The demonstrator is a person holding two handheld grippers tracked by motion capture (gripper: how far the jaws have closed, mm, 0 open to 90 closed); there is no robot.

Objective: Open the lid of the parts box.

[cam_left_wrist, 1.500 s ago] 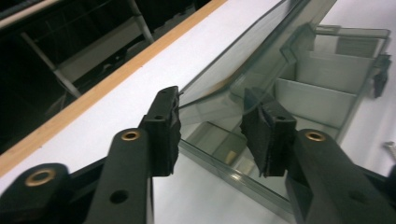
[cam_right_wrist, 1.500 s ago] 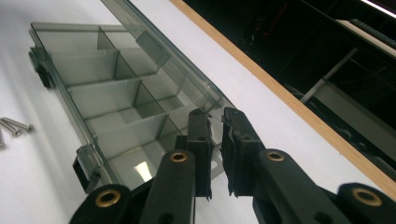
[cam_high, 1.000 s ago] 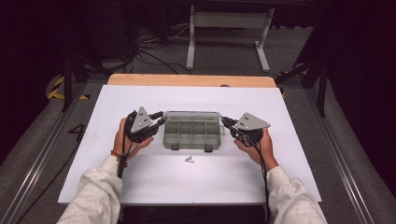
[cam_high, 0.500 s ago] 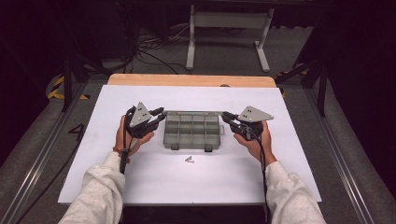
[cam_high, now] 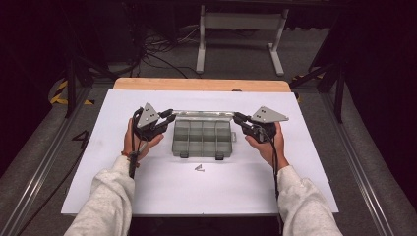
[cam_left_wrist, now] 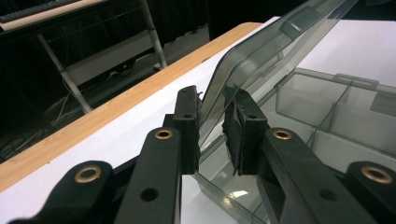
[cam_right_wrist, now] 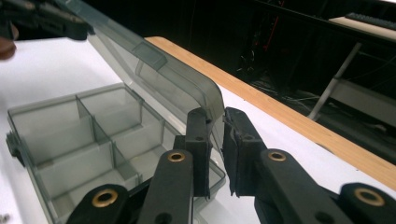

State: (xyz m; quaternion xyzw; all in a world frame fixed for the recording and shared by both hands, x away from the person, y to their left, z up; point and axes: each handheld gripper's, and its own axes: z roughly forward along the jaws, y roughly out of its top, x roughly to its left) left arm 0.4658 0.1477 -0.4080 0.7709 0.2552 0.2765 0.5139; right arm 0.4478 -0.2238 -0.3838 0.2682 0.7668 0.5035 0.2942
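A clear grey compartment box (cam_high: 201, 140) lies on the white sheet in the middle of the table, its compartments bare. Its hinged lid (cam_high: 201, 114) stands raised along the far side. My left gripper (cam_high: 169, 117) grips the lid's left end. In the left gripper view the lid's edge (cam_left_wrist: 261, 51) runs between the black jaws of the left gripper (cam_left_wrist: 212, 100). My right gripper (cam_high: 238, 118) grips the lid's right end. In the right gripper view the lid's corner (cam_right_wrist: 154, 70) sits between the pads of the right gripper (cam_right_wrist: 215, 116), above the box (cam_right_wrist: 70, 135).
Two small screws (cam_high: 199, 168) lie on the white sheet (cam_high: 319, 167) just in front of the box. The table's wooden far edge (cam_high: 201, 84) runs behind the sheet. A white stand (cam_high: 241, 22) and cables are on the floor beyond.
The lid has swung a little further up and back, with both grippers staying on its ends. The hands have hardly shifted.
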